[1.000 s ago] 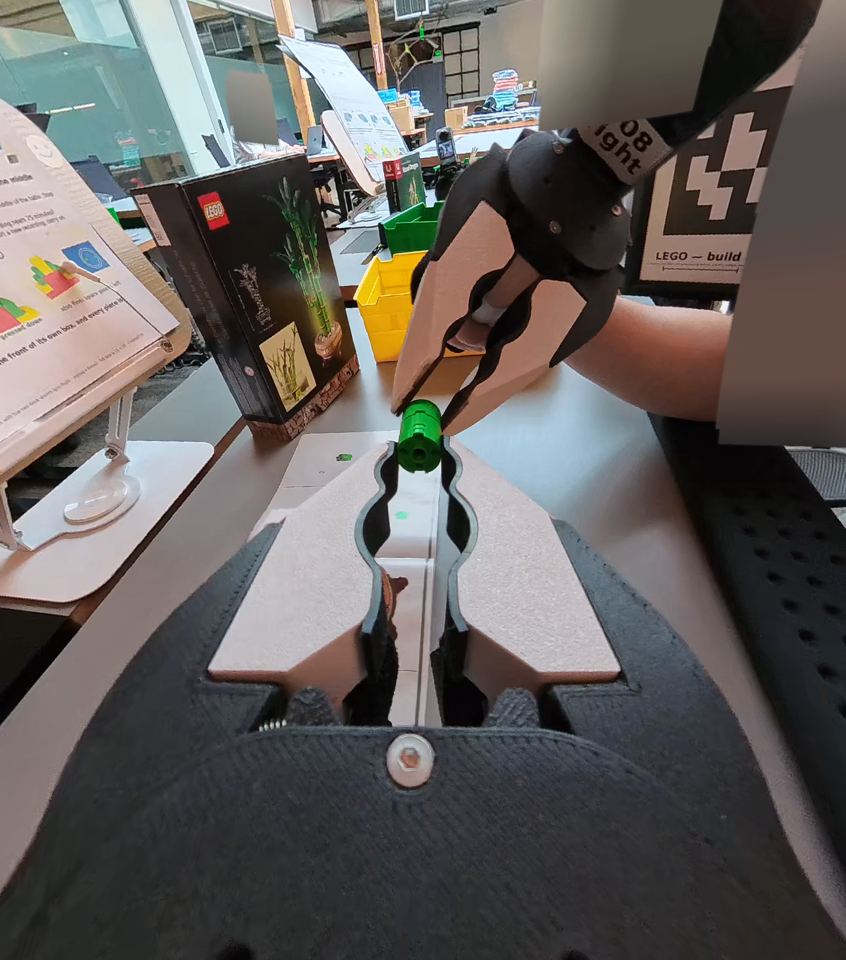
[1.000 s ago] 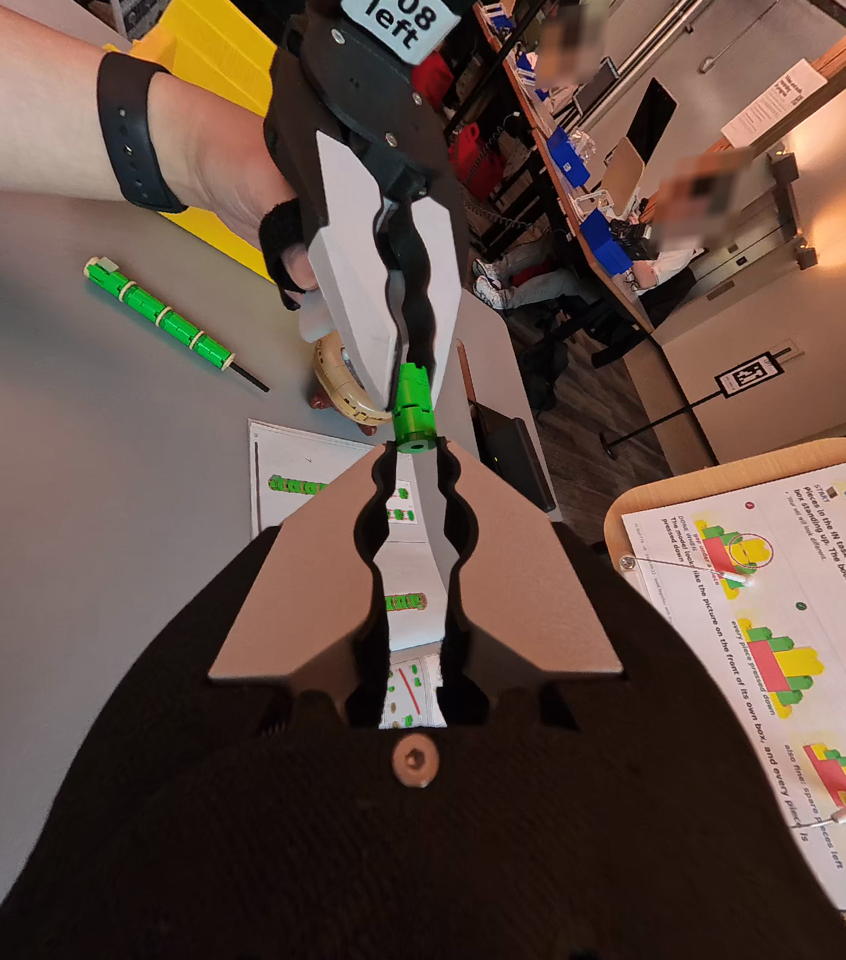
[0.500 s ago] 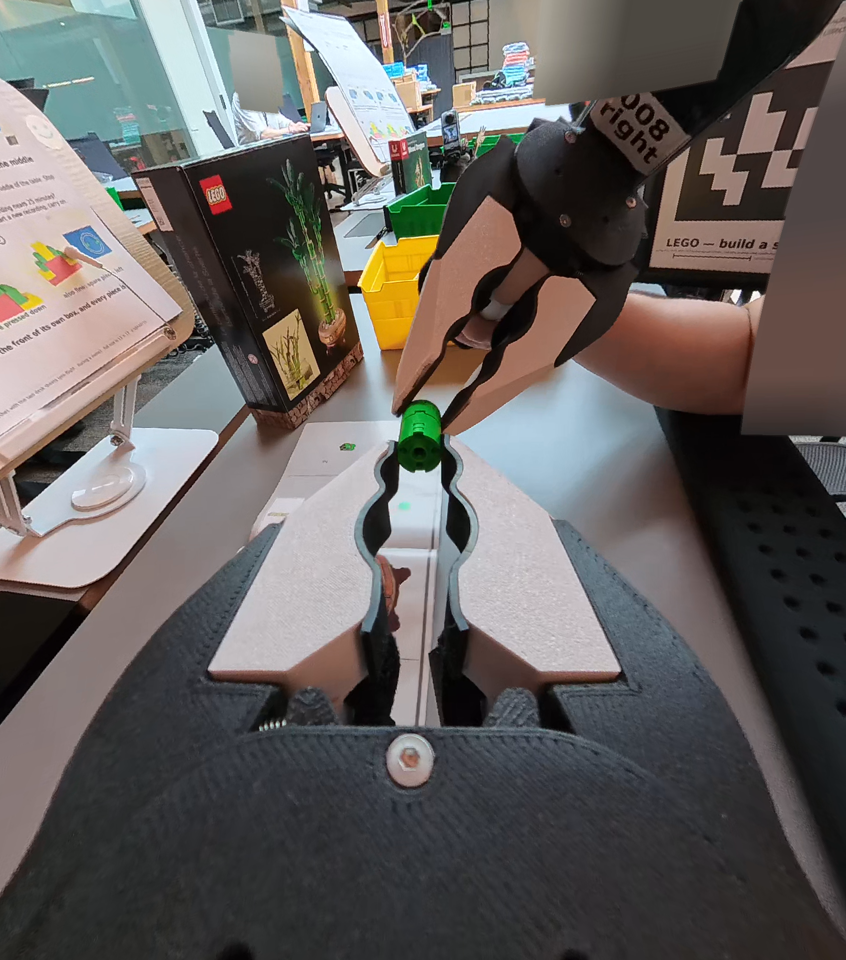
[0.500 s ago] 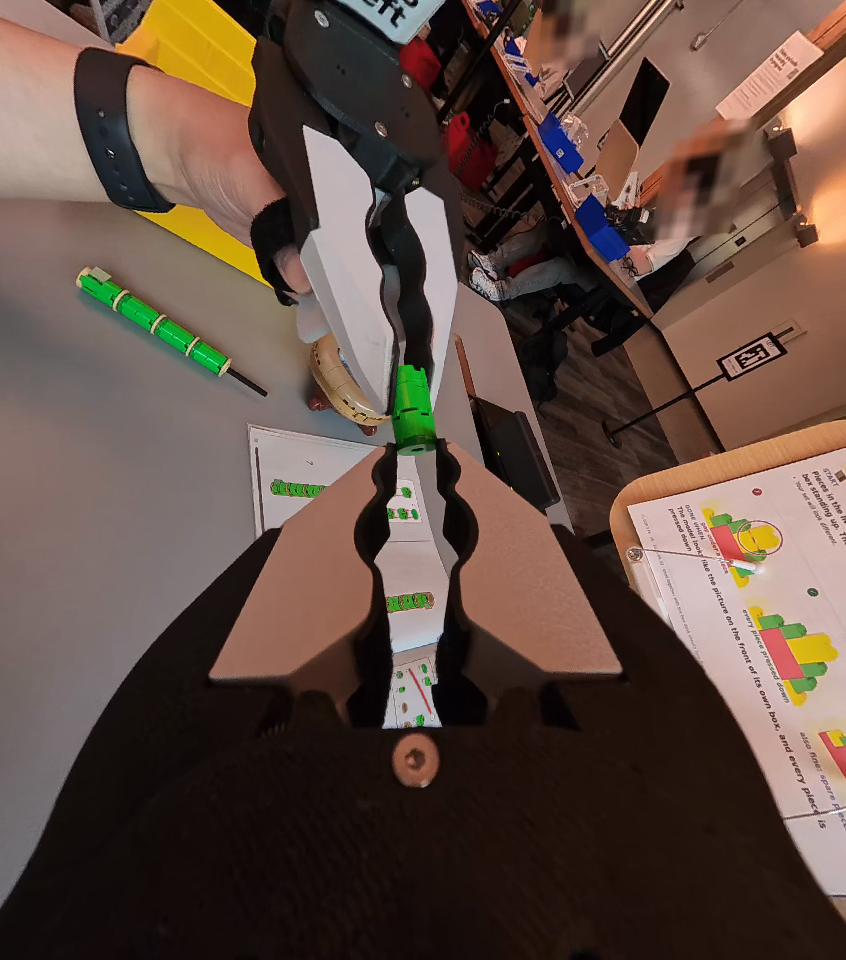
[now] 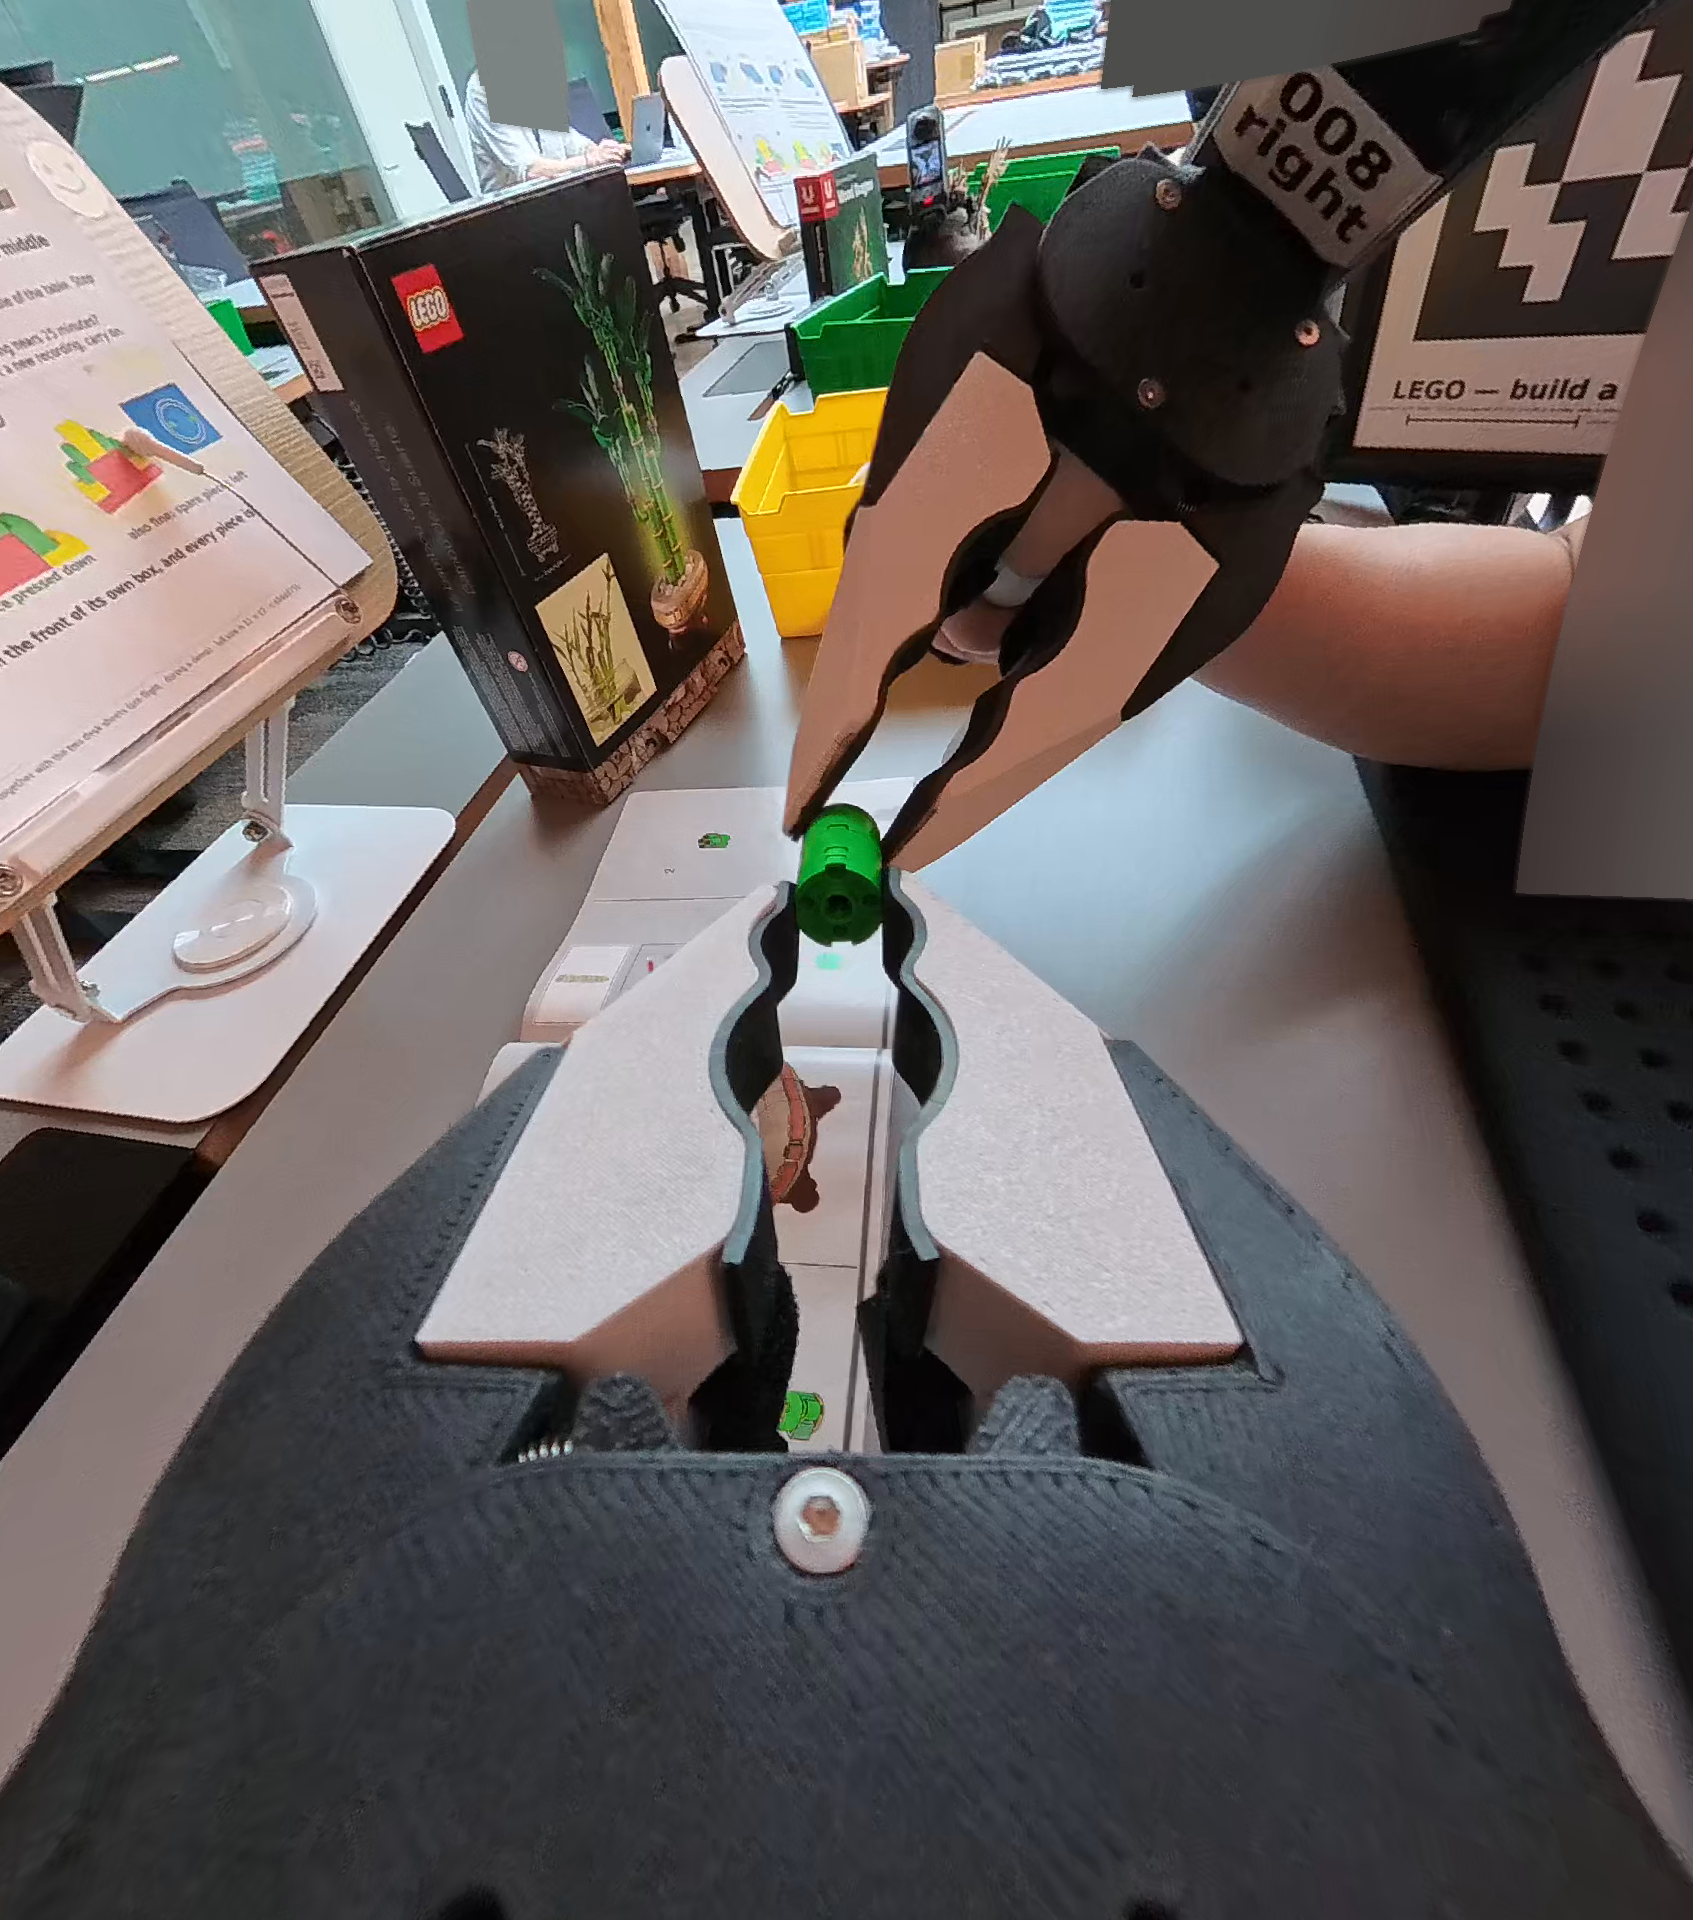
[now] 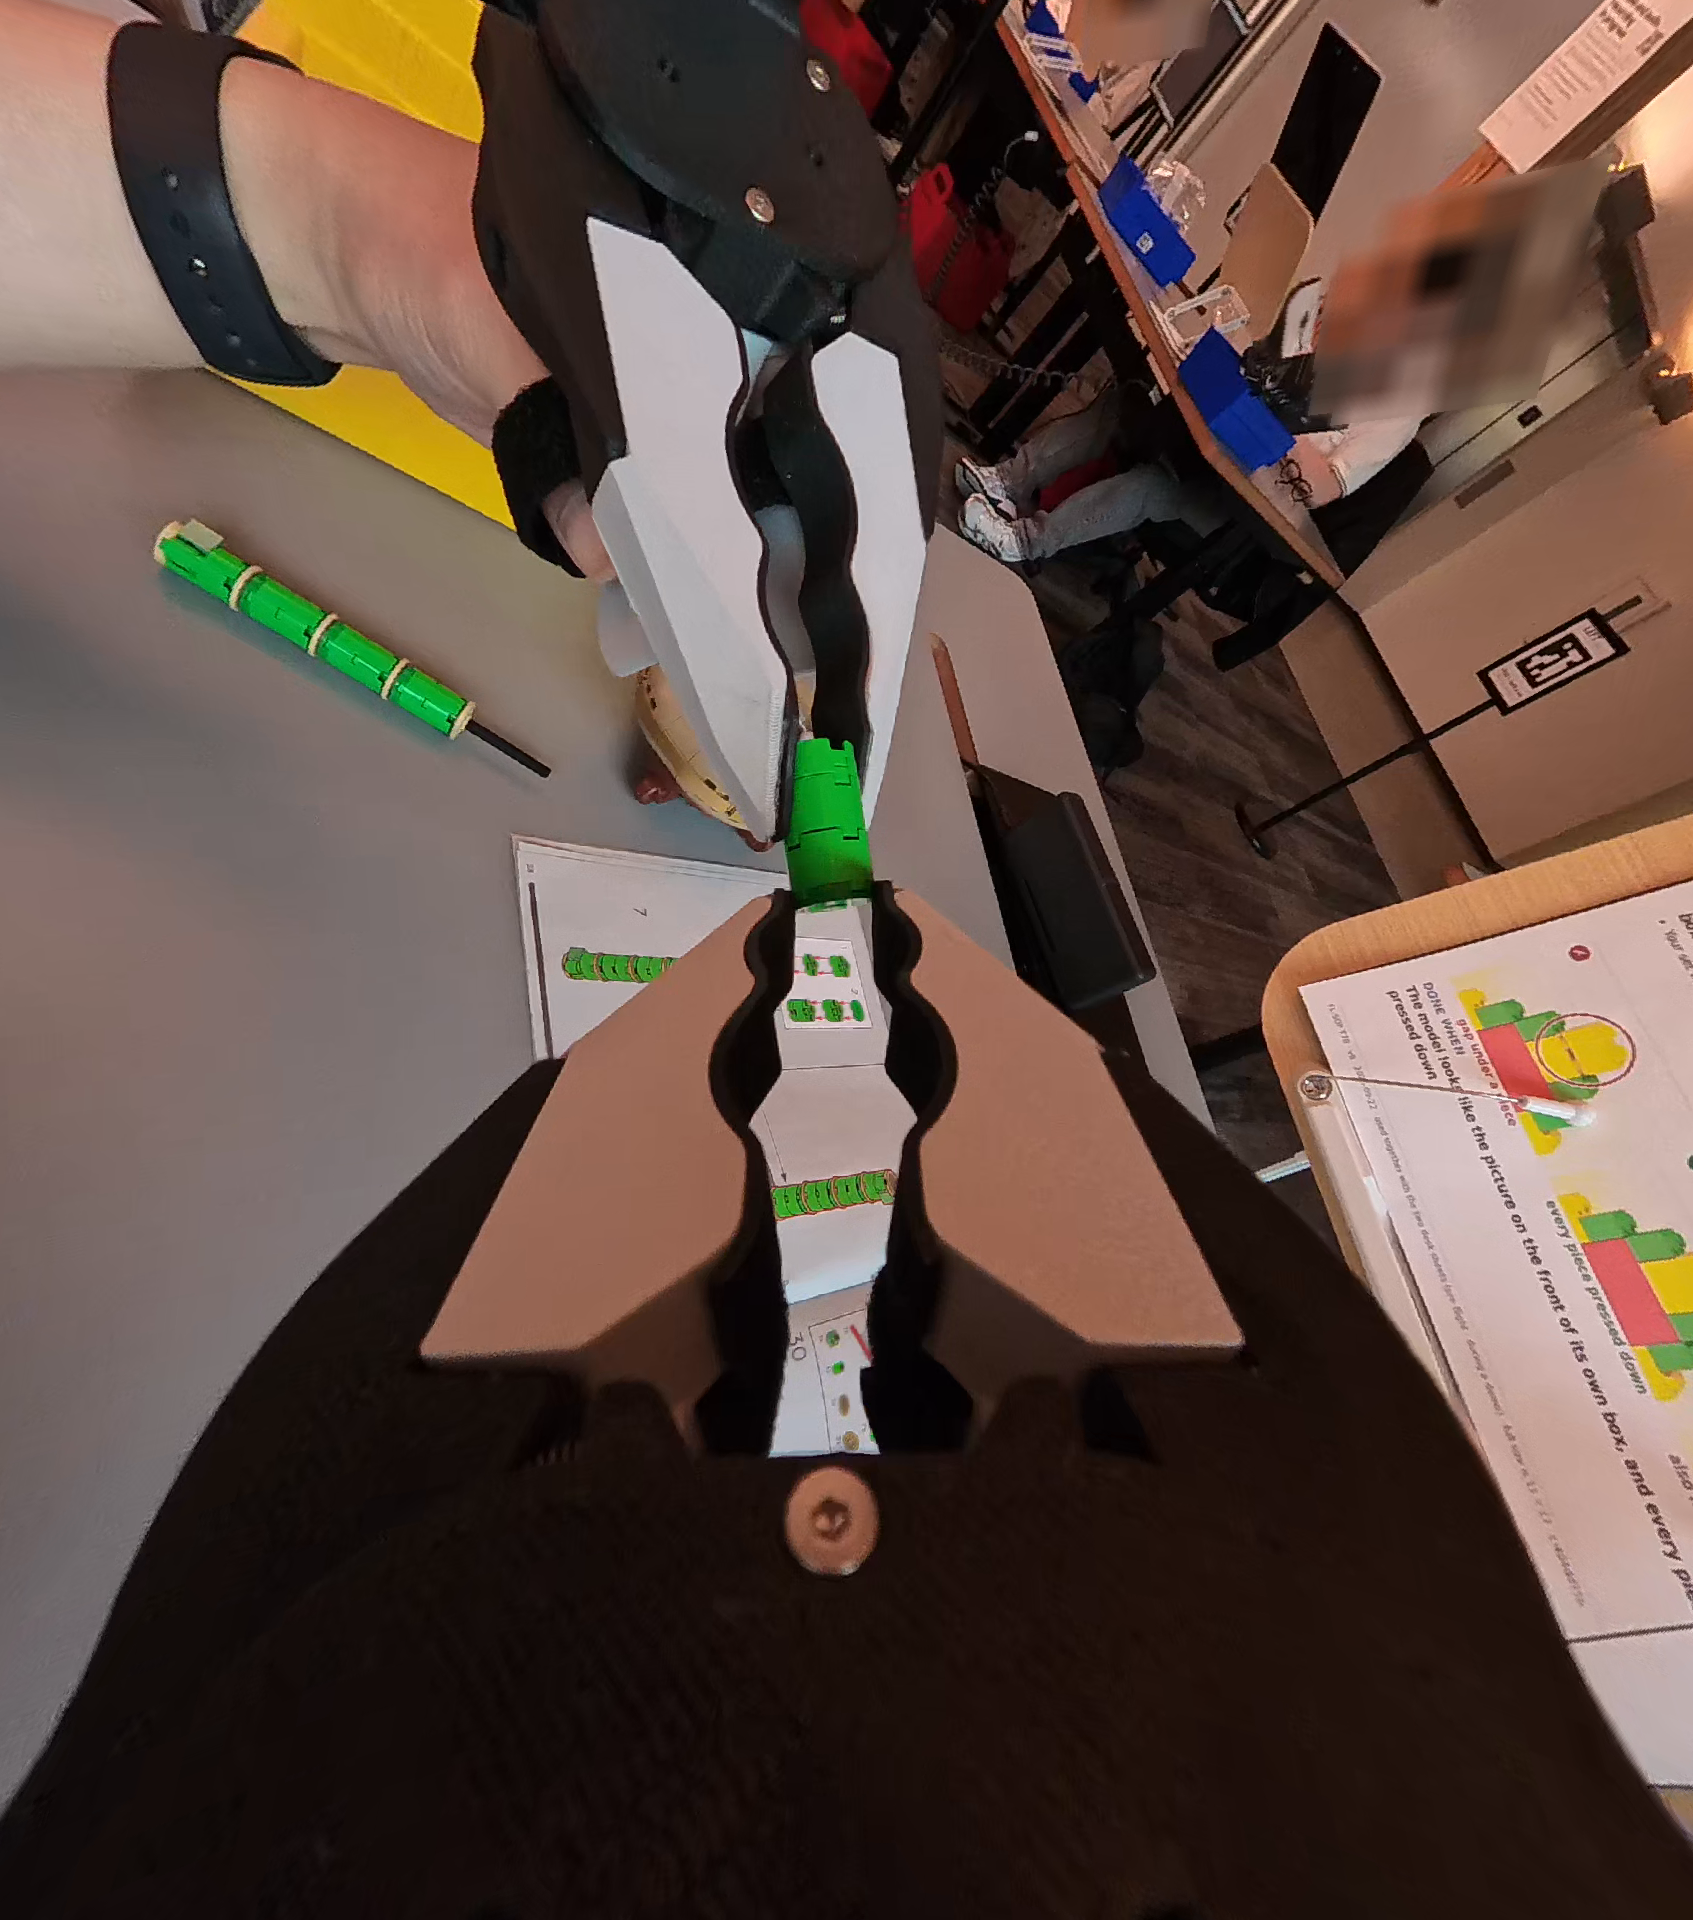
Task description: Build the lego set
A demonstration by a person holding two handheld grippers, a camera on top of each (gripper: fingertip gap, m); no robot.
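**Green stack pinched end to end between our two grippers**

The short green cylinder stack (image 6: pixel 826 821) hangs in the air above the open instruction booklet (image 6: pixel 634 914), its long axis running straight from one gripper to the other. Our left gripper (image 5: pixel 837 904) is closed on the near end in its own view; our right gripper (image 6: pixel 826 894) is clamped on the opposite end. Both sit at the piece, neither nearer, so we judge the coming move to be a push along that axis to seat the bricks.

Well apart on the grey table (image 6: pixel 146 987) lies the longer green stalk (image 6: pixel 312 634) on its black rod.

Against a second ago, the grip is unchanged; the pair has drifted slightly and both tool bodies have tilted a little.
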